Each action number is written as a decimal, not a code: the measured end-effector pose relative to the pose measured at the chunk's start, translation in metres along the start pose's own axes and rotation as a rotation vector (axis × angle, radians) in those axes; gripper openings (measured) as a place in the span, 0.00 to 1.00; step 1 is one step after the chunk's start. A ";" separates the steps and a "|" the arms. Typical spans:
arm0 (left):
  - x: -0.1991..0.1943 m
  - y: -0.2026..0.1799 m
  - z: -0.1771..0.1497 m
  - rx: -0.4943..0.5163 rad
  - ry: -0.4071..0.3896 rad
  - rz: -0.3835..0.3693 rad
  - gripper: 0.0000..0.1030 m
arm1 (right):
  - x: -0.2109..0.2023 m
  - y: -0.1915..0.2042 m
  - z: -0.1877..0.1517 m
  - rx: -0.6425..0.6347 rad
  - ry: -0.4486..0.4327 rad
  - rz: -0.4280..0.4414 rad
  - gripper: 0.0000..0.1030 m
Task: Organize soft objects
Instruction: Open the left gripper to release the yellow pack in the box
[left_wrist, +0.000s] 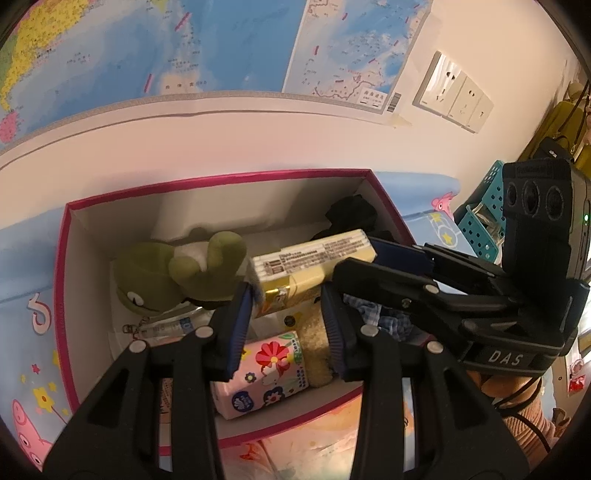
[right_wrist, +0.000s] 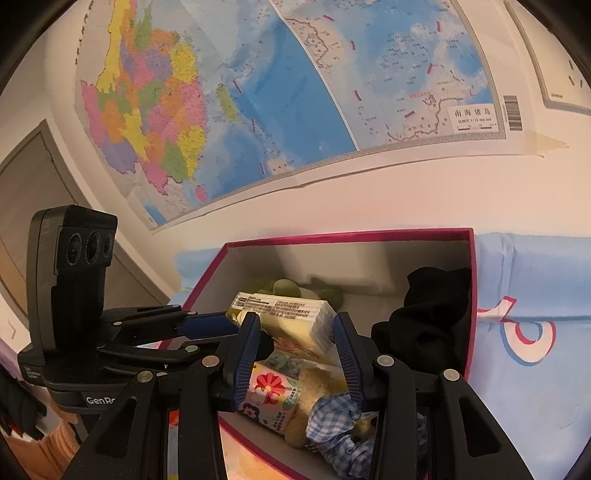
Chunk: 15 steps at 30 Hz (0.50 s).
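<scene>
The box (left_wrist: 62, 288), red-rimmed and open on a blue cartoon-print bed sheet (left_wrist: 26, 266), already holds most of what the views show. A green plush (left_wrist: 173, 273) lies at the far left, a black cloth (right_wrist: 432, 314) is bunched in the far right corner, a floral tissue pack (left_wrist: 266, 369) sits near the front wall, and a tan plush in blue checked cloth (right_wrist: 328, 413) lies beside it.

Both grippers work on one item, a yellow tissue pack (left_wrist: 314, 269), held above the other contents. The left gripper (left_wrist: 288, 332) closes its fingers on one end of the pack. The right gripper (right_wrist: 299, 354) closes on the other end, its fingers pressing the pack's sides in the right wrist view. The pack sits tilted, resting partly on the things below, and is not yet let go.

My judgement is that the task is well advanced: the soft things in sight are inside the box, and this pack is the one being settled. What remains is to lower or nudge it into a stable spot and release it. Whether more items wait outside the box cannot be told, since neither view shows much of the bed.
</scene>
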<state>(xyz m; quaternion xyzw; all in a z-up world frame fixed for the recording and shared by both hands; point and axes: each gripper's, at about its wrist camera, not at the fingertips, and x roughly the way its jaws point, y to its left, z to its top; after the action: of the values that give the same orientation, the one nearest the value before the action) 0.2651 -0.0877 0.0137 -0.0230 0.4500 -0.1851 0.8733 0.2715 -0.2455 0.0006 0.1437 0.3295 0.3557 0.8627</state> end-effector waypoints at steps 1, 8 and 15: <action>0.001 0.000 0.000 -0.004 0.003 0.000 0.38 | 0.001 -0.001 0.000 0.002 0.002 -0.002 0.42; -0.002 0.003 0.000 -0.026 -0.007 0.004 0.38 | 0.003 0.000 0.001 0.003 -0.003 -0.023 0.45; -0.019 0.007 -0.008 -0.020 -0.069 0.021 0.39 | -0.005 0.001 -0.004 -0.006 -0.012 -0.040 0.51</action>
<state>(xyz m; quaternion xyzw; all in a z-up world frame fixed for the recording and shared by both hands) 0.2505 -0.0736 0.0222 -0.0336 0.4219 -0.1706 0.8898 0.2660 -0.2485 0.0006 0.1364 0.3260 0.3384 0.8721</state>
